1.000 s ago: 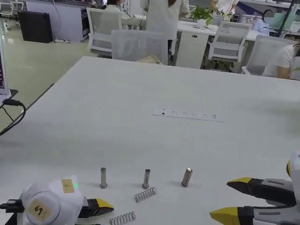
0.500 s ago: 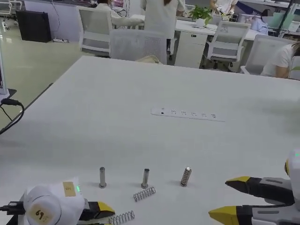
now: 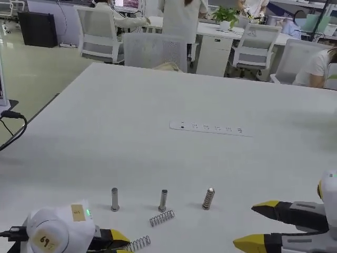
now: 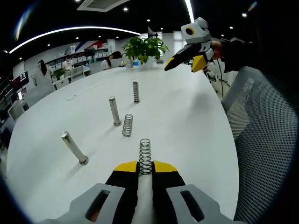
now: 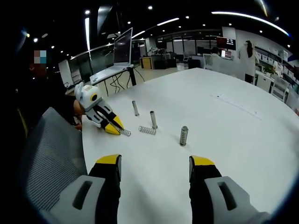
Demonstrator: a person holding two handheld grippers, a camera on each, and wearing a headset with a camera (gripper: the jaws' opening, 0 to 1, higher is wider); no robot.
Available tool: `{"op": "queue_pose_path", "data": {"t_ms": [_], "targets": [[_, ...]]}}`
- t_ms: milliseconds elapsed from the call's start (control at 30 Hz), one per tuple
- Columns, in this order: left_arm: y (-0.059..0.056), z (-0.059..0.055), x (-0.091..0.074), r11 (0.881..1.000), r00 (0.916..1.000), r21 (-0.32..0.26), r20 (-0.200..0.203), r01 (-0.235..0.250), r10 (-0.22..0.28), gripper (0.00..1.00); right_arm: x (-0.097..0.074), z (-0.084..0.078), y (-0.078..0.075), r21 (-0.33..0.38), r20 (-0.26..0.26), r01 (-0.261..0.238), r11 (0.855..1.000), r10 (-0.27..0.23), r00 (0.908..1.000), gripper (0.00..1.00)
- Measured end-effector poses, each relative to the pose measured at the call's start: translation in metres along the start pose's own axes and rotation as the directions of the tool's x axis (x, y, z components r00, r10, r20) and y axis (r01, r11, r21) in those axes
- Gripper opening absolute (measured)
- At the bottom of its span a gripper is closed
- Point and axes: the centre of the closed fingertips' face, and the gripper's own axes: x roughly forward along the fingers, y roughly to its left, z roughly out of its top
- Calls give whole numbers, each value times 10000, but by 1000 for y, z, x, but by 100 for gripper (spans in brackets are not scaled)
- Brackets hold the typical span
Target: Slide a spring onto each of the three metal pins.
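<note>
Three metal pins stand in a row on the white table. The left pin [image 3: 115, 199] and middle pin [image 3: 163, 200] are bare. The right pin [image 3: 209, 198] carries a spring. One loose spring [image 3: 161, 218] lies in front of the middle pin. My left gripper [image 4: 145, 167] is shut on the near end of a second spring [image 4: 145, 154], which lies flat and points at the pins [image 4: 114, 111]. My right gripper [image 5: 155, 163] is open and holds nothing, off to the right of the spring-covered pin [image 5: 183, 136]. In the head view it [image 3: 253, 224] is at the lower right.
A flat white power strip [image 3: 210, 128] lies mid-table beyond the pins. Office chairs [image 3: 155, 51] and seated people line the far edge. A black cable [image 3: 13, 132] hangs off the left side.
My left gripper has dropped toward the near spring and now has its tips on the spring's end. The right gripper has hardly moved. The head camera shifted slightly.
</note>
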Motion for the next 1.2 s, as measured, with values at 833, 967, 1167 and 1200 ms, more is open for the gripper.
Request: {"op": "queue_pose_path", "data": {"t_ms": [833, 967, 1167, 1200], "targets": [[-7, 46, -36, 9987, 9954, 494, 953, -120, 73, 3, 8, 9, 14, -330, -94, -415, 9986, 412, 9991, 54], [-10, 55, -37, 9978, 9942, 661, 1077, -74, 3, 3, 11, 17, 21, -463, 25, -637, 9969, 639, 9980, 52], [-16, 65, -39, 9954, 9925, 955, 1212, 41, -158, 3, 22, 27, 35, -764, 26, -1062, 9914, 1067, 9943, 50], [-16, 65, -39, 9953, 9924, 963, 1223, 48, -166, 3, 24, 29, 39, -842, 27, -1169, 9896, 1176, 9931, 49]]}}
